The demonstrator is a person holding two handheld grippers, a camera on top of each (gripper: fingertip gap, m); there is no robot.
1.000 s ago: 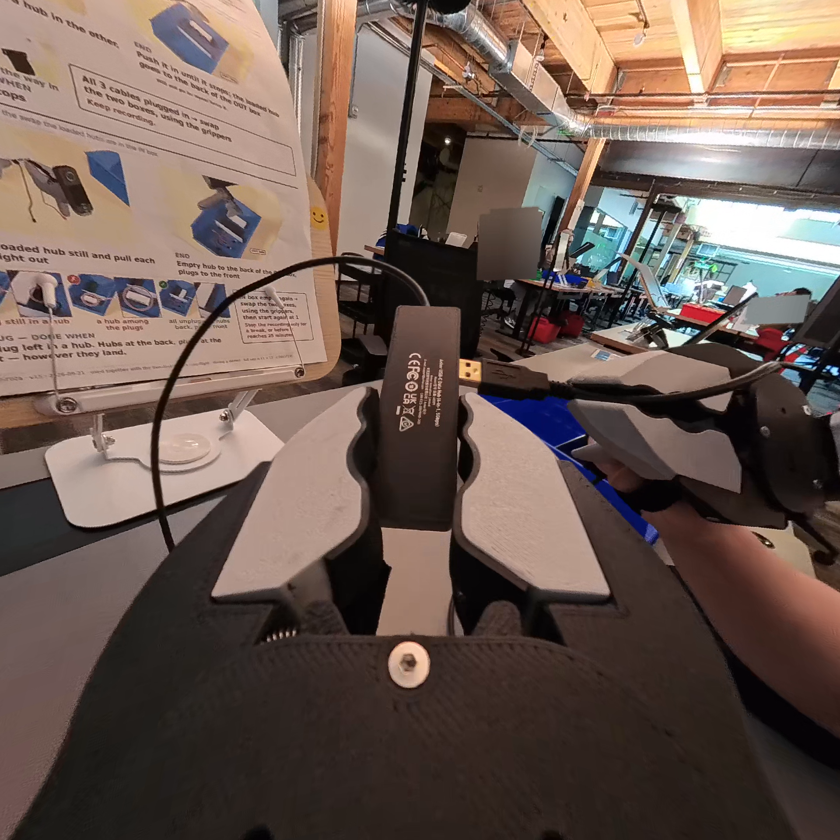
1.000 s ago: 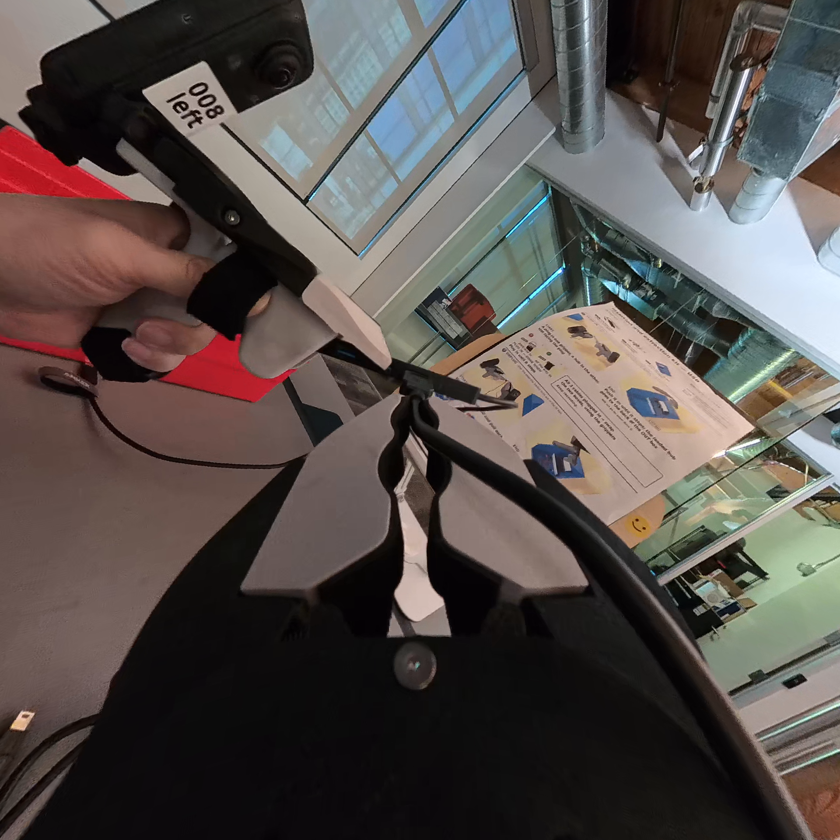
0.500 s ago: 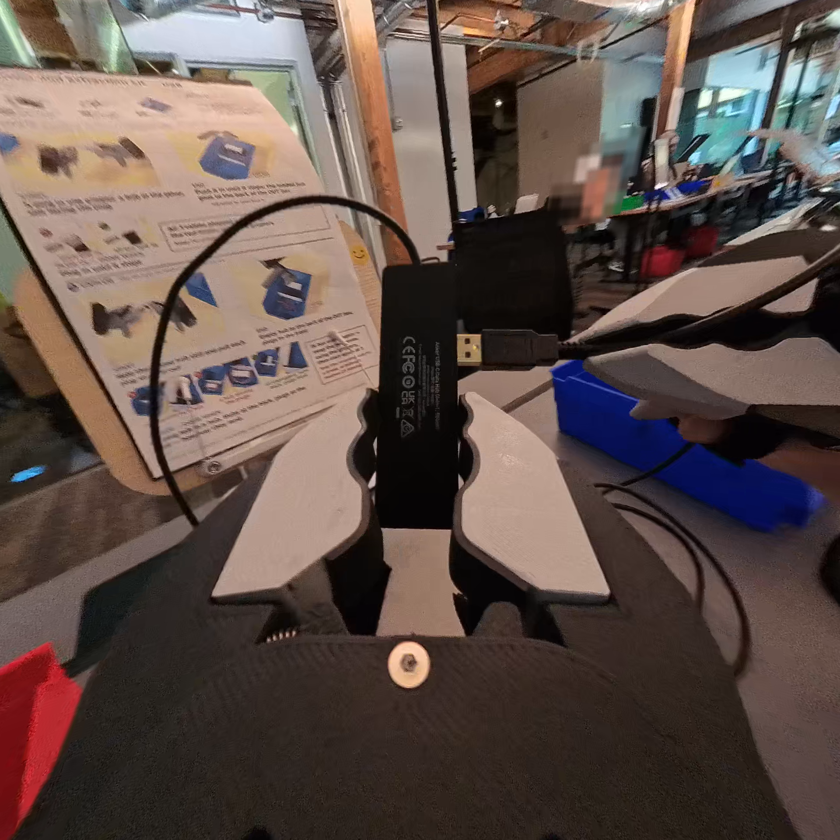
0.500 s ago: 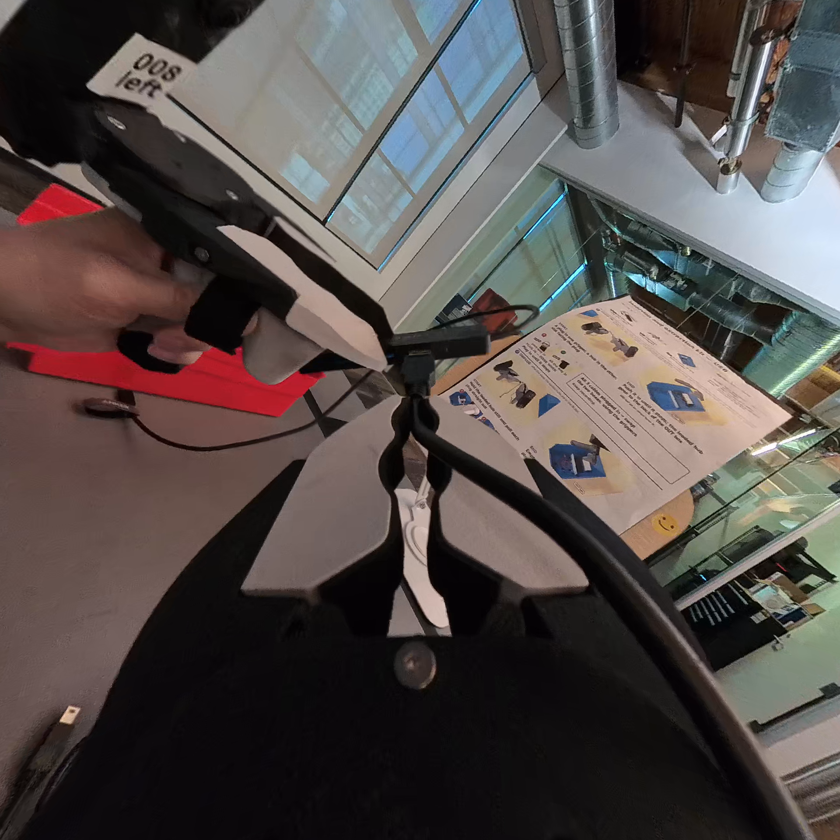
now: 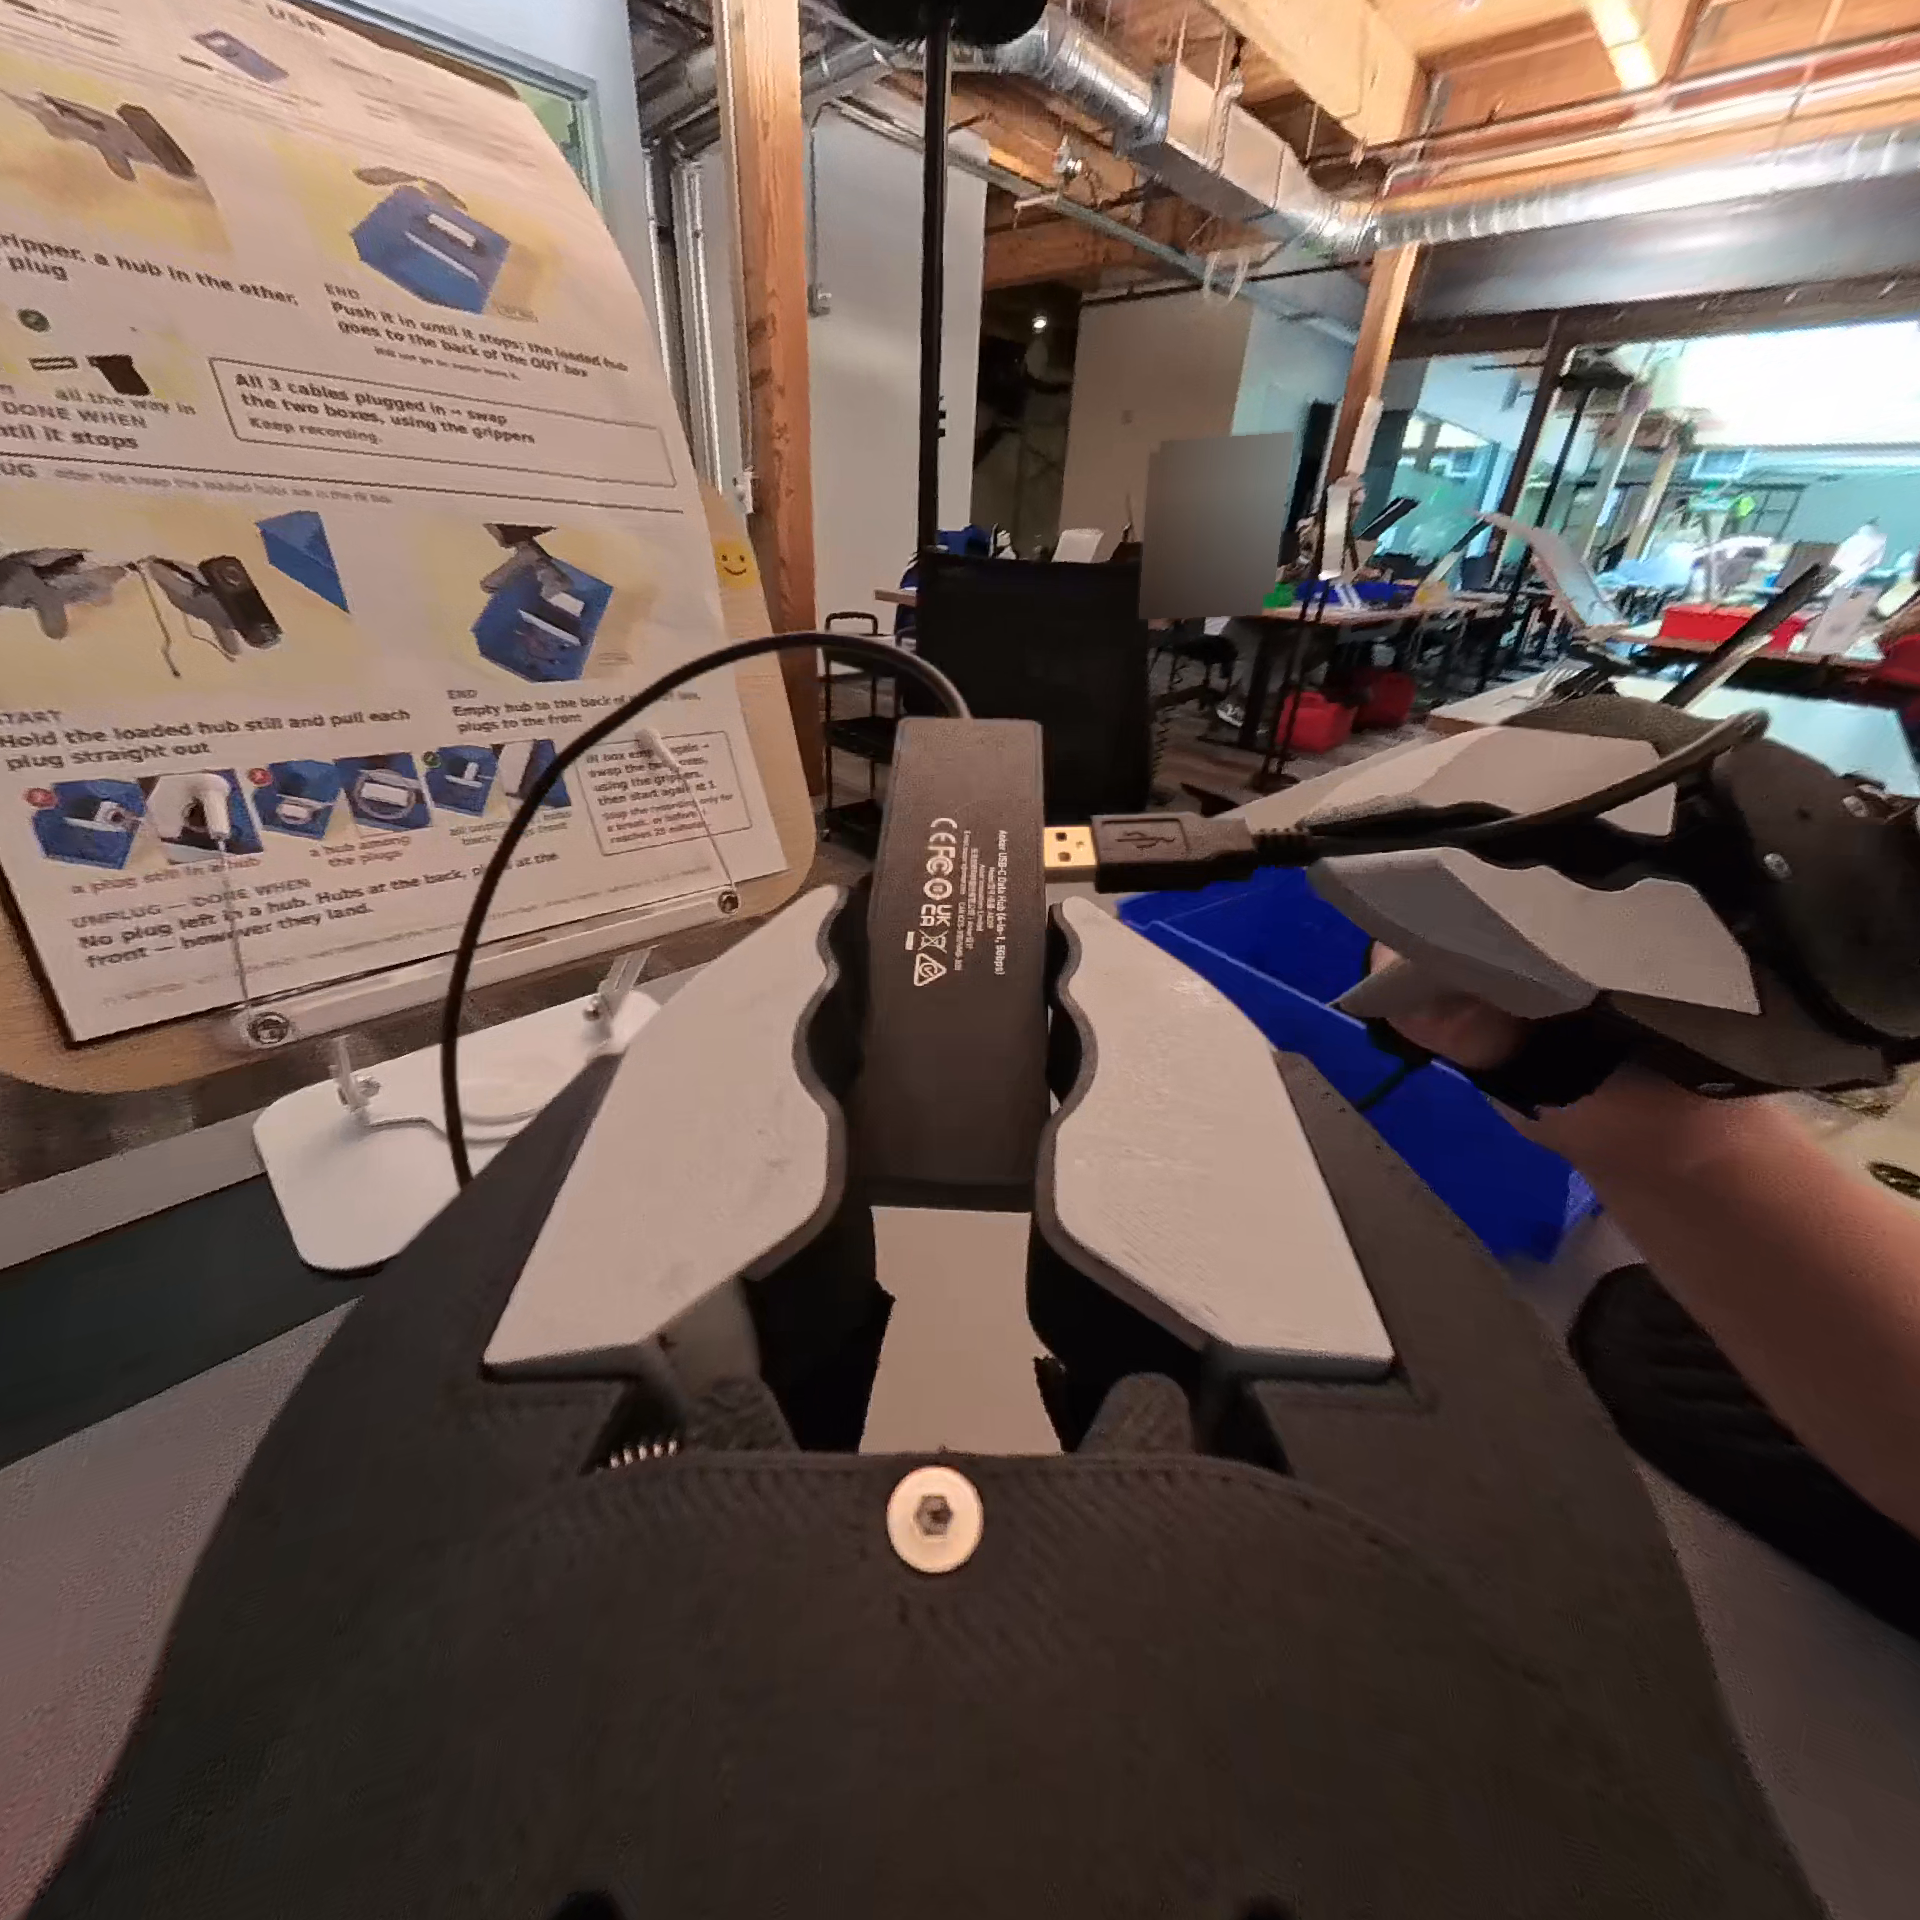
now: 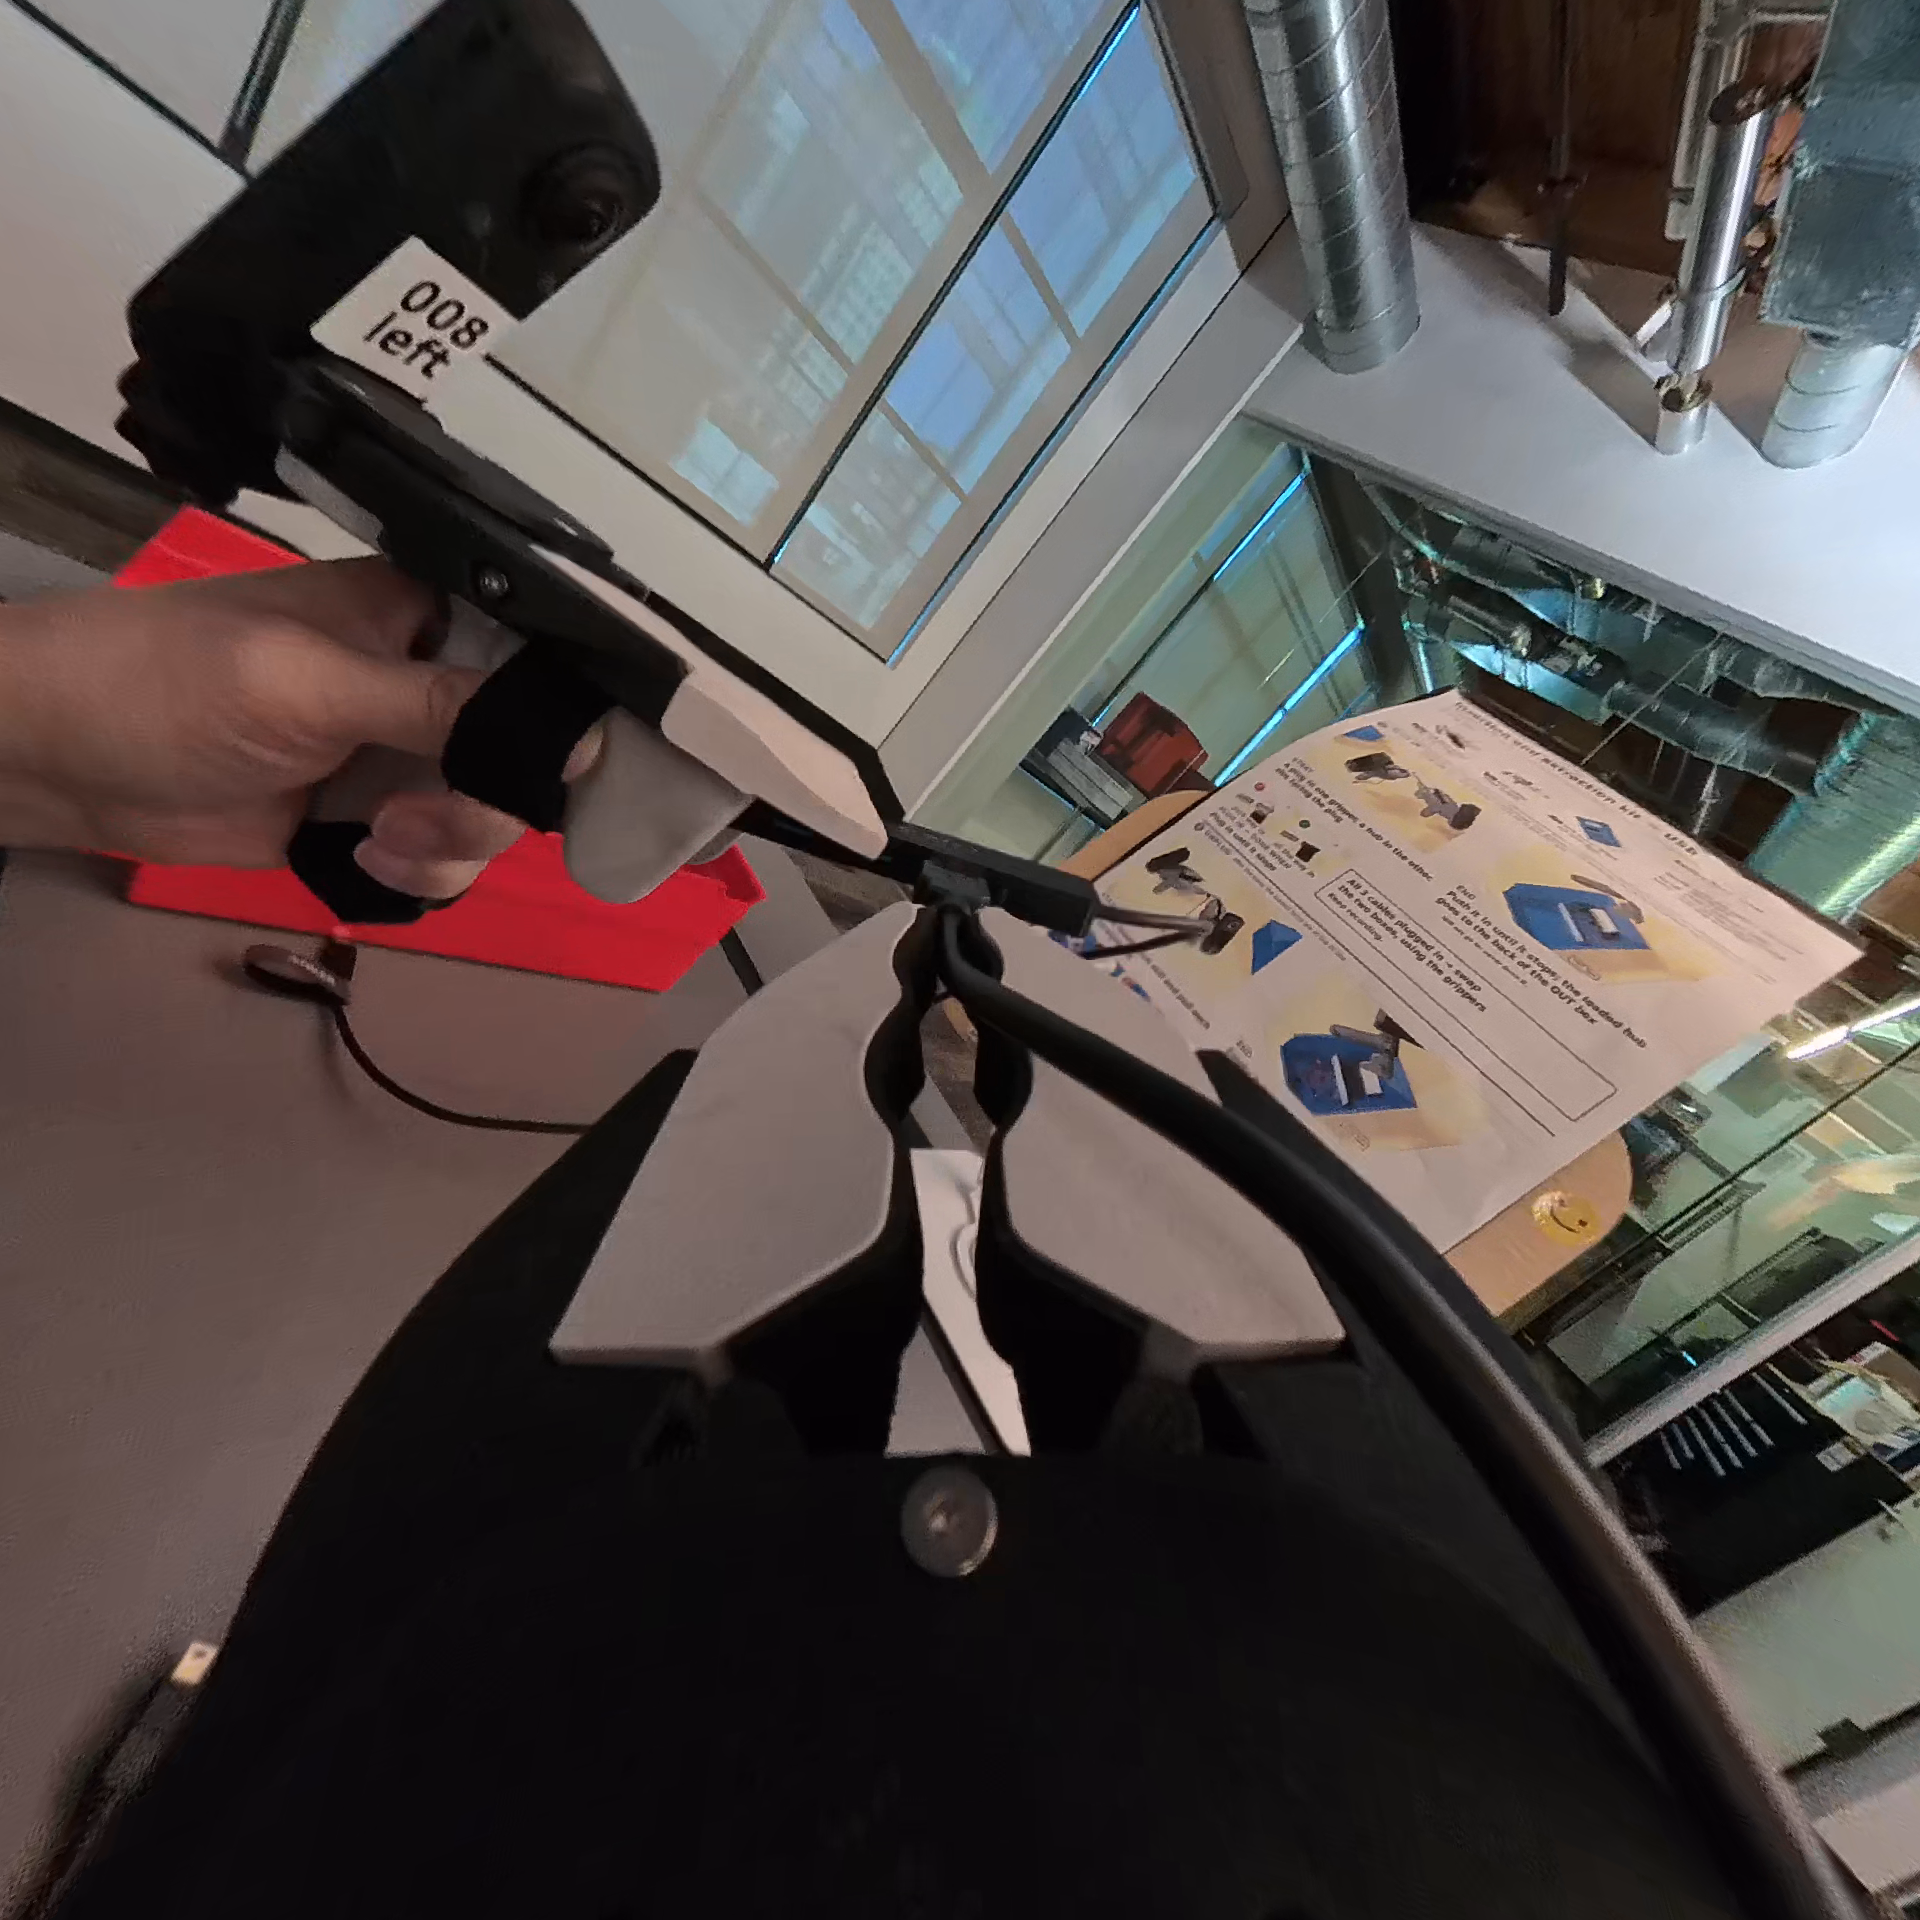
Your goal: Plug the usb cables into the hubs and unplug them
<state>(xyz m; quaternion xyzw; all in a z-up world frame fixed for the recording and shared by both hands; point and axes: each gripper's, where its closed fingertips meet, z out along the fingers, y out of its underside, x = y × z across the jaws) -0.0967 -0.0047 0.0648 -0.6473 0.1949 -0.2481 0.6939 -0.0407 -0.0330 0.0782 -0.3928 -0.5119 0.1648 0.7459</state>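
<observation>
Left gripper (image 5: pixel 951 1023) clamped on black hub (image 5: pixel 954 940), upright between its fingers, hub's own cable (image 5: pixel 499 894) looping off to left. Right gripper (image 6: pixel 940 951) closed on USB plug (image 5: pixel 1153 852) (gold tip bare), tip at hub's right side, just beside port. Blue bin (image 5: pixel 1382 1081) beyond.

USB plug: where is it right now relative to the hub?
In the left wrist view, the USB plug, held by the right tongs, sits just right of the hub, its gold tip at the hub's side.
</observation>
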